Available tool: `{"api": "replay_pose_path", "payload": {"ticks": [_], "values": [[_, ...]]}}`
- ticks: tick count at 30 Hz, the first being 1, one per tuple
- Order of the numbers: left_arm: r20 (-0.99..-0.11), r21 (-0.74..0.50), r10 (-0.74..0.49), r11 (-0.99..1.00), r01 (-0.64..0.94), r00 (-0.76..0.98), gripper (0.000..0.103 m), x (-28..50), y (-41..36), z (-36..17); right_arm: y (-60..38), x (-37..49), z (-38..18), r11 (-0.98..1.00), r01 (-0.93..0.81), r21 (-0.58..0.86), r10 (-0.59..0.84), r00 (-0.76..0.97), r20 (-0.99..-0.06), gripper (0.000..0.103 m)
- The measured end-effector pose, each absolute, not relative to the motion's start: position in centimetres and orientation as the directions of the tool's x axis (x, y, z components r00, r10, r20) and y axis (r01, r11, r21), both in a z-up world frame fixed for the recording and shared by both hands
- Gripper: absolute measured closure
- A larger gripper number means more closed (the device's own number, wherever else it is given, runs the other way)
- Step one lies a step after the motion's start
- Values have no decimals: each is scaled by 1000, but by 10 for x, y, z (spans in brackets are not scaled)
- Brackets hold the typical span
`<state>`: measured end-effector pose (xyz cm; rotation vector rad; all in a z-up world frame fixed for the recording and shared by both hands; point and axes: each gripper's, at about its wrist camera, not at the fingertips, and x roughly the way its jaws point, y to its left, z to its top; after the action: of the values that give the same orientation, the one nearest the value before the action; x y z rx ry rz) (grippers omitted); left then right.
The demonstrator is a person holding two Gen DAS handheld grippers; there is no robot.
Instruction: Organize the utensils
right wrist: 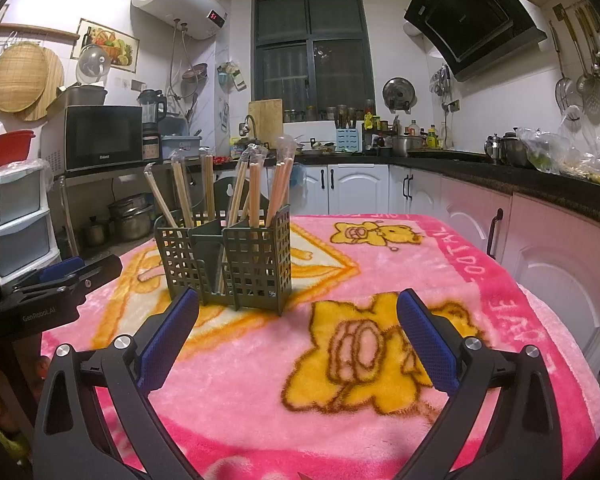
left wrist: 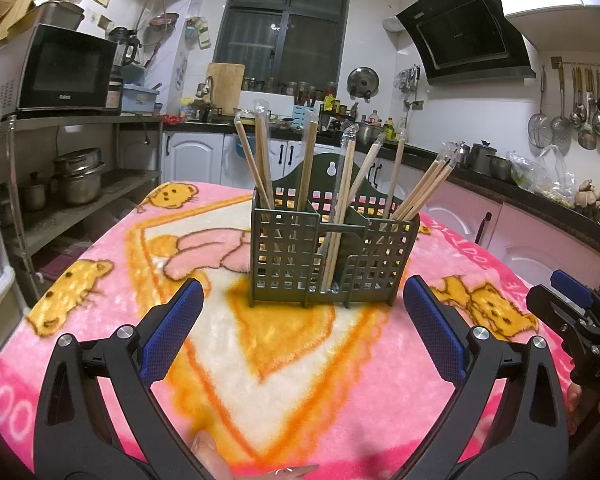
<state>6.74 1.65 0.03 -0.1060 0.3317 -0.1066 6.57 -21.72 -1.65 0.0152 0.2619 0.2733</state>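
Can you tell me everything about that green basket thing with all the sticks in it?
The green utensil holder looks like dark plastic with square-holed grid walls, split into three compartments, with a curved back panel and a hanging hole. It stands upright on the pink cartoon blanket. Wrapped wooden chopsticks lean inside every compartment. Neither open gripper touches it.

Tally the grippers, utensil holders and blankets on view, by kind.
Black grippers with blue pads: 2 (left gripper, right gripper)
Dark green slotted plastic utensil holder: 1
Pink plush cartoon-bear blanket: 1
Total: 4
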Motion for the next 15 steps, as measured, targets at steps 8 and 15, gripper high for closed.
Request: {"api": "replay_pose_path", "payload": {"ticks": [8,15], "values": [[-319,-121,-123,989,88,940,11,67,17,0,-218,66,-17,963,-264,52,268,929,-254,7],[-320,-121,-125,988,91,939,11,67,17,0,-218,66,-17,963,-265,50,269,929,-254,7]]}}
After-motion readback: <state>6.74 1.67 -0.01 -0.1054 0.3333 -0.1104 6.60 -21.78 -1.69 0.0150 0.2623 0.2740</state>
